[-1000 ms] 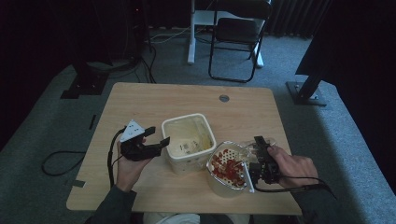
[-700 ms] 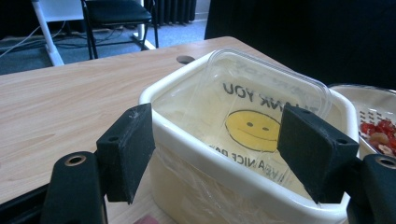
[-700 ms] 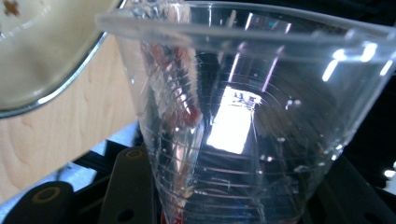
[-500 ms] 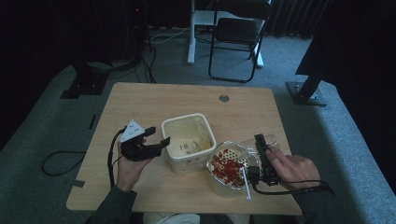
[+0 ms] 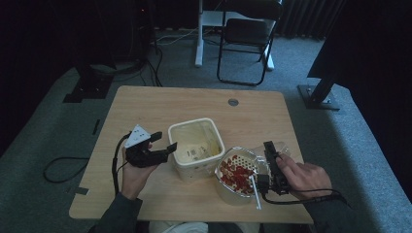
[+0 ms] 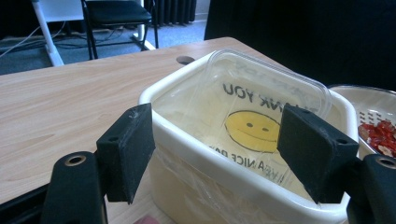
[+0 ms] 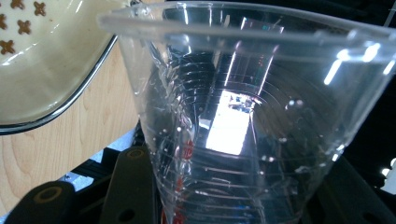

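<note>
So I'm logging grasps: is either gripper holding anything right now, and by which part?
The right gripper holds a clear plastic cup by its lower body. The left gripper is open around the cream tub, gripping nothing.

Count, table [image 5: 145,111], centre of frame:
- grippers: 2. Left gripper [image 5: 163,144] lower left, right gripper [image 5: 268,164] lower right.
- hands: 2, one per gripper.
- cream tub [image 5: 180,165]: 1, mid-frame.
- clear lid/tray w/ smiley print [image 6: 261,100]: 1, inside tub.
- perforated bowl [image 5: 228,191]: 1, lower centre-right; red pieces [image 5: 235,173] in it, too many/small to count.
- clear plastic cup [image 7: 252,116]: 1.
- white stick [image 5: 254,190]: 1.

Floor, upper centre: folding chair [image 5: 245,36] x1.
</note>
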Demonstrator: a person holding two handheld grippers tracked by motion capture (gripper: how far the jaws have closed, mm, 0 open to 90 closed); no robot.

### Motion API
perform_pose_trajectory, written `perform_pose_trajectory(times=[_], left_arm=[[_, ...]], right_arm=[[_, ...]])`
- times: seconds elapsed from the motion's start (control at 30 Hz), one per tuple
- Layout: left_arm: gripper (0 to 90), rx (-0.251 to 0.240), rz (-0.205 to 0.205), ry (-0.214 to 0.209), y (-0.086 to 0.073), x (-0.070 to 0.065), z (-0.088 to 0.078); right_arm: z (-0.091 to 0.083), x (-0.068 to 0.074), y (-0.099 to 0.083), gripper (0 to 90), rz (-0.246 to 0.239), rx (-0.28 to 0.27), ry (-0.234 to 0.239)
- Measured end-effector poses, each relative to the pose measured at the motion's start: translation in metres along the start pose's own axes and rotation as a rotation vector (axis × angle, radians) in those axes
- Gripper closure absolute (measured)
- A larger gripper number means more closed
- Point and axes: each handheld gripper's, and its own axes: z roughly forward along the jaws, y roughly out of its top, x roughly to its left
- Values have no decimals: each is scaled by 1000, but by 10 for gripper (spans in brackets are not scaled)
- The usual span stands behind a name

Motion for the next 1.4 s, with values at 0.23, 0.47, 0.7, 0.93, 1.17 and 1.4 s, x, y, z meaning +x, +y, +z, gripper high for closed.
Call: perform_pose_trajectory(times=[0.23,0.47,0.7,0.93,1.17,1.4], left_arm=[[279,0,-1,-3,0,-1,1],[279,-4,-5,0,0,0,0],[279,-4,-6,-1,0,1,0],[279,-4,-8,3,0,2,0],[279,-9,-8,7,0,2,-1],[279,-7,-10,9,-2,3,-2]], right_arm=[[0,0,5,550,40,-42,21],[1,3,7,551,62,-54,48],[2,6,5,550,176,-93,94],[13,8,-10,548,469,-151,181],[36,7,-38,545,975,-223,325],[56,0,-59,540,1347,-322,459]])
